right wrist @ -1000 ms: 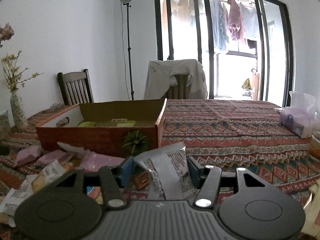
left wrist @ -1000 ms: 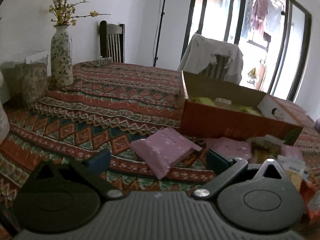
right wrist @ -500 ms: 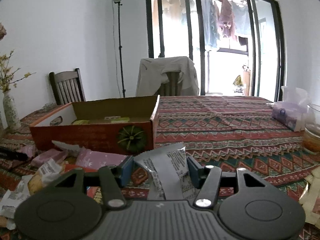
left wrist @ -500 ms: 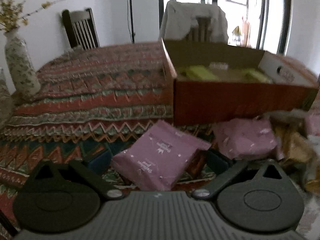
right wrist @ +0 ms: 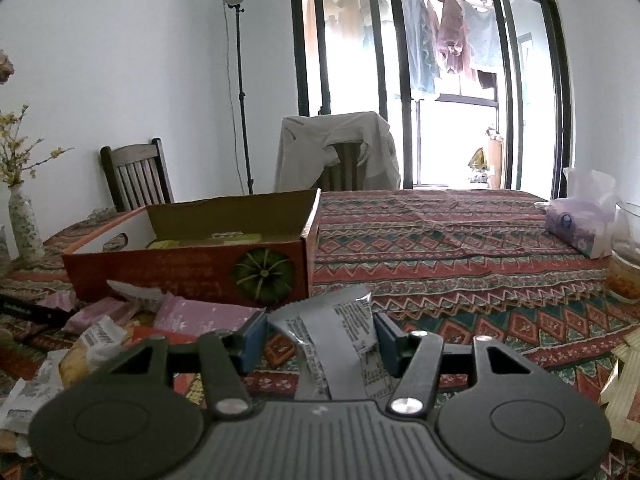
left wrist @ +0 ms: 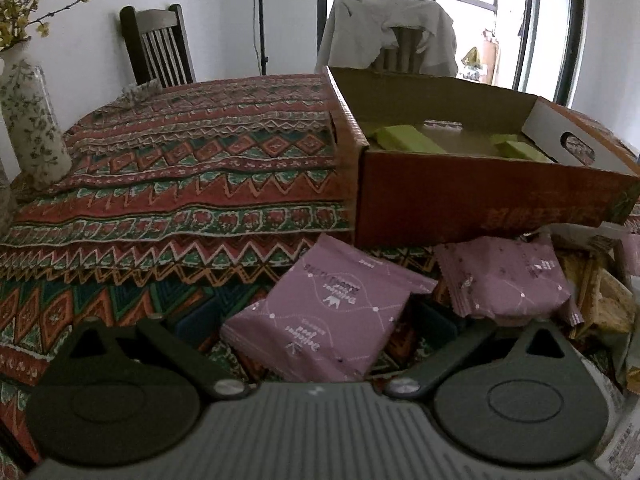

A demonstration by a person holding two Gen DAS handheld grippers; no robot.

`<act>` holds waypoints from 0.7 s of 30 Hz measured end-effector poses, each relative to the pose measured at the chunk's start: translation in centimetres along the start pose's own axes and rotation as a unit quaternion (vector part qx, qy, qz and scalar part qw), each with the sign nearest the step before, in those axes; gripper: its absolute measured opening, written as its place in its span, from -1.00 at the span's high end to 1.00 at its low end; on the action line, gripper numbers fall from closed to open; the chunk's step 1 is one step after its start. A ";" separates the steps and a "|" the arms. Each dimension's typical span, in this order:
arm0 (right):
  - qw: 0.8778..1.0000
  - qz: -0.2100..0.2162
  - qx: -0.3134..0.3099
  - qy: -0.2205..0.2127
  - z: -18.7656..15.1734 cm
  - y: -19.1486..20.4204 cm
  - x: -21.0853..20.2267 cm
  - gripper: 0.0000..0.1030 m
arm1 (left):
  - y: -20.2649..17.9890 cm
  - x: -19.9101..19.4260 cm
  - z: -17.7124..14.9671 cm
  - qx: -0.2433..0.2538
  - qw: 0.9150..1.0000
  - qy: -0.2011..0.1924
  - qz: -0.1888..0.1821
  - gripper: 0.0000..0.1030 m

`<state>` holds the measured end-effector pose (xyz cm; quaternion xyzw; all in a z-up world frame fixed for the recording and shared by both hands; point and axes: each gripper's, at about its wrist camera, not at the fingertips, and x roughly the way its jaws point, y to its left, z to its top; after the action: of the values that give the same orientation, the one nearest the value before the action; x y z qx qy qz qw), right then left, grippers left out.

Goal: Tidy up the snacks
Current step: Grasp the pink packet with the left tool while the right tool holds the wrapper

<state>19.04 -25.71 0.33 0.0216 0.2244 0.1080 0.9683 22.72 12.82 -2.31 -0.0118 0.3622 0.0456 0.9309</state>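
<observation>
My left gripper (left wrist: 316,328) is open, its jaws on either side of a pink snack packet (left wrist: 324,316) lying on the patterned tablecloth. A second pink packet (left wrist: 504,280) lies just to its right. Behind them stands an open cardboard box (left wrist: 480,200) with green packets (left wrist: 404,138) inside. My right gripper (right wrist: 320,336) is shut on a silver snack packet (right wrist: 332,340), held above the table in front of the box (right wrist: 188,268).
A pile of mixed snack packets (right wrist: 100,336) lies in front of the box. A flowered vase (left wrist: 28,120) stands far left. A tissue pack (right wrist: 580,228) and a glass bowl (right wrist: 628,264) are at the right. Chairs (right wrist: 136,176) stand behind the table.
My left gripper has moved forward and down, so the pink packet now sits between its jaws. My right gripper has kept its hold on the silver packet and shifted slightly.
</observation>
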 end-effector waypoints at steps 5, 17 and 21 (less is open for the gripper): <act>1.000 -0.001 0.003 -0.004 0.0 -0.3 -0.4 -0.11 | 0.0 -1.2 -0.7 -0.016 1.000 -0.016 0.014 -0.61; 1.000 0.002 0.002 -0.006 -0.1 0.1 -0.5 -0.11 | 0.2 -4.7 -1.6 -0.045 0.996 -0.074 0.020 -0.59; 1.000 0.003 0.000 -0.014 0.2 0.3 -0.8 -0.11 | 0.2 -6.0 -1.1 -0.056 0.994 -0.096 0.013 -0.59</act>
<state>18.41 -25.59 0.89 0.0237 0.2111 0.1103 0.9709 17.54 12.48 0.90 -0.0549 0.2685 0.0784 0.9585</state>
